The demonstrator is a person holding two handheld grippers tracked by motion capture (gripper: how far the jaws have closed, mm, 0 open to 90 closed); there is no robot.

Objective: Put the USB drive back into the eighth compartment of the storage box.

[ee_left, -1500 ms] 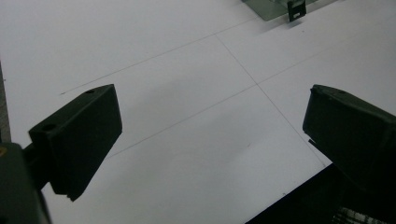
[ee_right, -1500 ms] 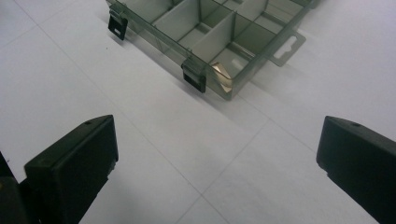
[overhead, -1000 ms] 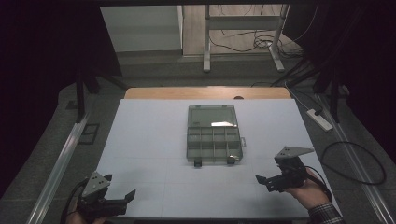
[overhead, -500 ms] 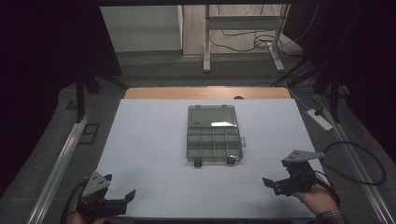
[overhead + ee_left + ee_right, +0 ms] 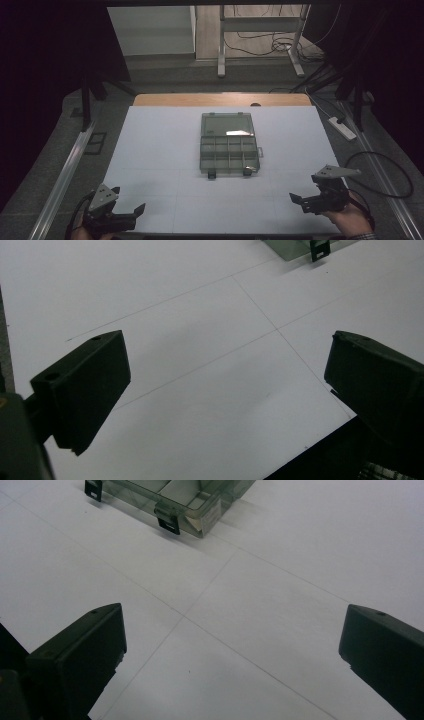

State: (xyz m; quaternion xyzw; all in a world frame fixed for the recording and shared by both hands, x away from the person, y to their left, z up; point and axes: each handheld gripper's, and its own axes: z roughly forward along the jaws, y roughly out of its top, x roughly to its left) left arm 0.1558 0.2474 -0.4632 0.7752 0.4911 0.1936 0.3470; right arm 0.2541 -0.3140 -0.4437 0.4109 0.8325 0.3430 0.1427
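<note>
White gridded table [image 5: 165, 150] in a dark room with floor cables [image 5: 260, 42]. Open compartment box [image 5: 227, 145] centred; its latches [image 5: 167, 524] are clear in the right gripper view. Left gripper [image 5: 131, 214] and right gripper [image 5: 300, 201]: both jaws wide, empty.

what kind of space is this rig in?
Likely a lab recording bay: a white-covered table holding a clear compartment box, dark curtains at the sides, loose cables on the floor behind.

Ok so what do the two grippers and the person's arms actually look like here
Both the left gripper and right gripper are black, with blocky flat-faced jaws, and each carries a grey three-cornered plate on top. A dark cable trails from each. A checked sleeve cuff shows at the right wrist.
</note>
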